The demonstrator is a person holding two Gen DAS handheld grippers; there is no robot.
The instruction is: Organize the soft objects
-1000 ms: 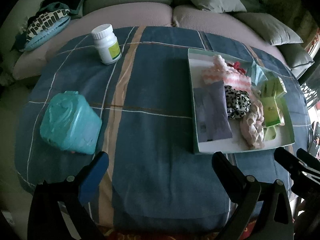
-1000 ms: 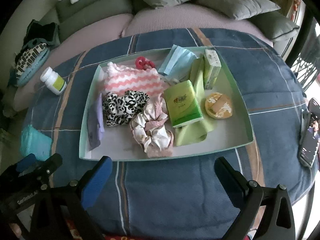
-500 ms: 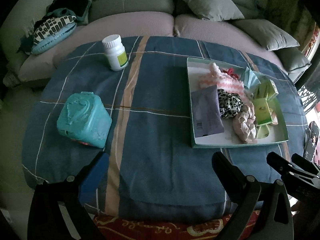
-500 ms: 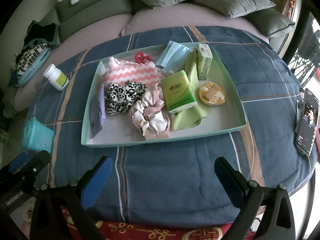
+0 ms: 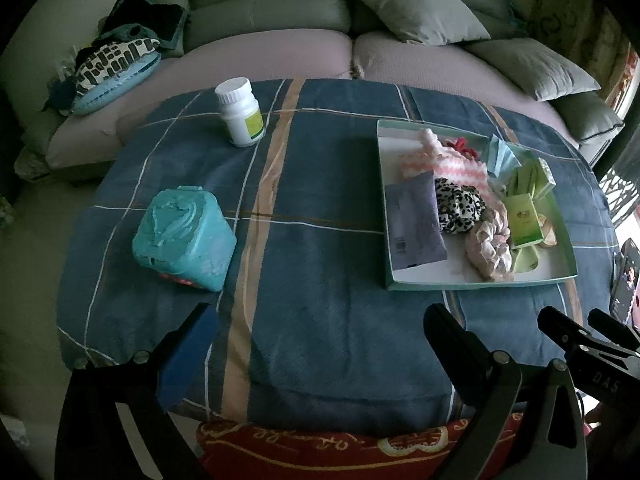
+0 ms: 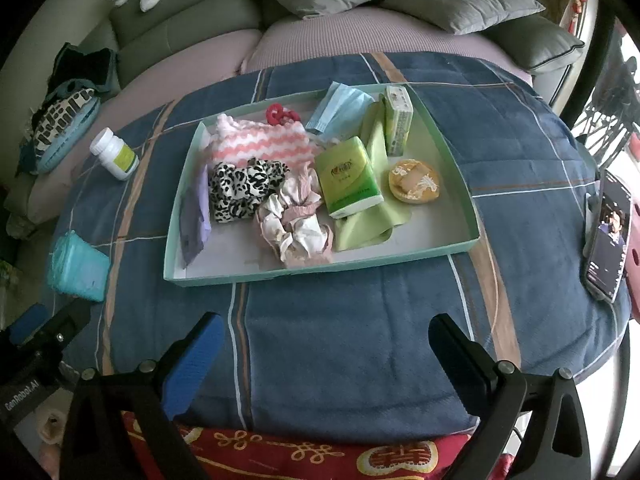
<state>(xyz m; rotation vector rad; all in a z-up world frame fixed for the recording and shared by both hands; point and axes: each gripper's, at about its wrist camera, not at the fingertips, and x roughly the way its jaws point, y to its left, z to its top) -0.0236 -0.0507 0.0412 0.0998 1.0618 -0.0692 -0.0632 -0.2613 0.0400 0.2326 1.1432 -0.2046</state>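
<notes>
The leopard scrunchie [image 6: 244, 190] and pink scrunchie [image 6: 298, 232] are lying touching in the tray [image 6: 320, 270] on the blanket-covered tabletop [image 6: 360, 340]. Left gripper [image 5: 320, 344] and right gripper [image 6: 326, 352] are both hovering spread, holding nothing, near the tabletop's front edge.

left gripper [image 5: 320, 338] fingers spread, empty, right gripper [image 6: 326, 338] likewise
</notes>
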